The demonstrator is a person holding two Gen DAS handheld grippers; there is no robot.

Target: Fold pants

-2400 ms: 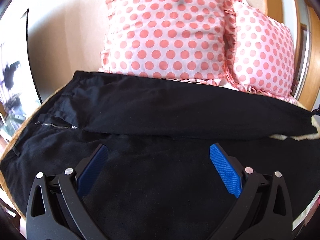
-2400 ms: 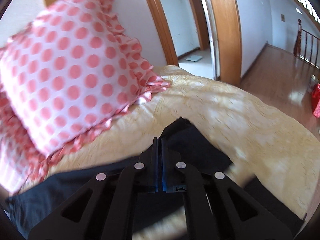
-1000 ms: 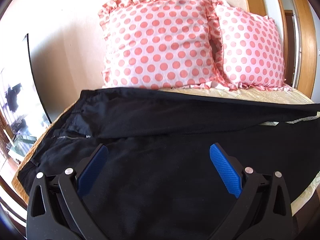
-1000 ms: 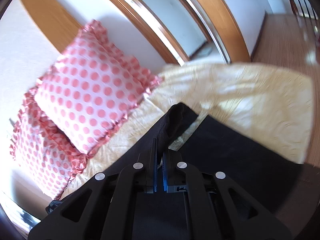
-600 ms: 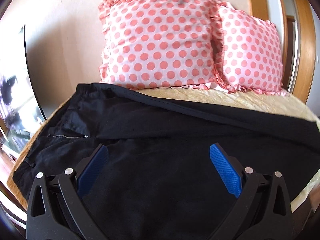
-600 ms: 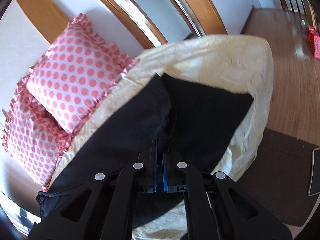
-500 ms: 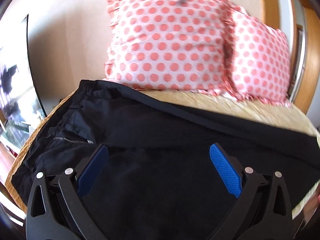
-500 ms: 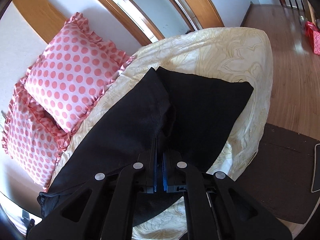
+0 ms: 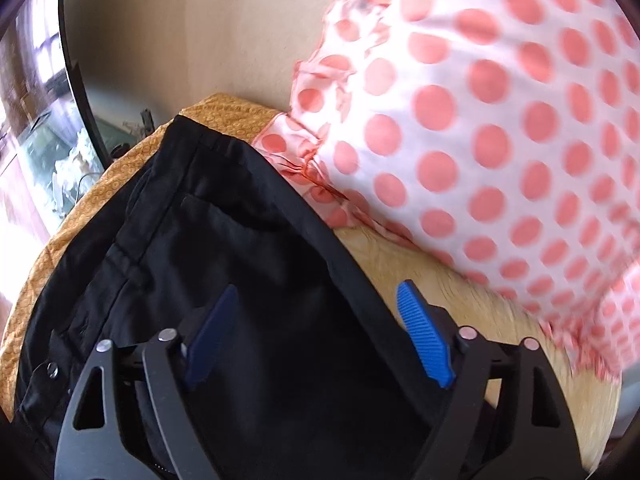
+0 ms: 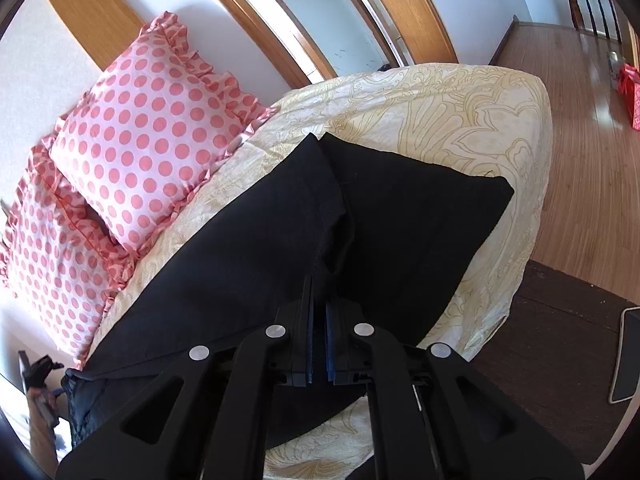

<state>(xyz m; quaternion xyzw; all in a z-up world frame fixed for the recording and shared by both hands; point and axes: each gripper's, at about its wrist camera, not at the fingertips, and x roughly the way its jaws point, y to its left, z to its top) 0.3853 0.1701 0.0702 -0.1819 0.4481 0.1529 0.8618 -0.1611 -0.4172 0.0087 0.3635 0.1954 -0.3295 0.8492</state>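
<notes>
Black pants (image 9: pixel 240 260) lie on a bed, waistband toward the orange quilted corner (image 9: pixel 224 114). My left gripper (image 9: pixel 316 292) hovers over the far edge of the pants beside the pillow. Its jaws are closing; the fabric edge runs between the blue pads (image 9: pixel 424 340), which do not press on it. In the right wrist view the pants (image 10: pixel 248 256) stretch along the cream bedspread (image 10: pixel 440 100), one leg laid partly over the other leg (image 10: pixel 400 208). My right gripper (image 10: pixel 318 284) is shut on a pinch of the upper leg's fabric.
Two pink dotted pillows (image 10: pixel 152 128) (image 10: pixel 52 220) lean at the head of the bed; one fills the left wrist view (image 9: pixel 500 120). A dark-rimmed glass panel (image 9: pixel 76 72) stands on the left. Wooden floor (image 10: pixel 580 160), a dark mat (image 10: pixel 560 340) and a wooden door frame (image 10: pixel 260 20) lie beyond.
My left gripper has swung across the pants to their far edge by the pillow, rolled, and its jaws have narrowed. The right gripper sank with the leg, then held still.
</notes>
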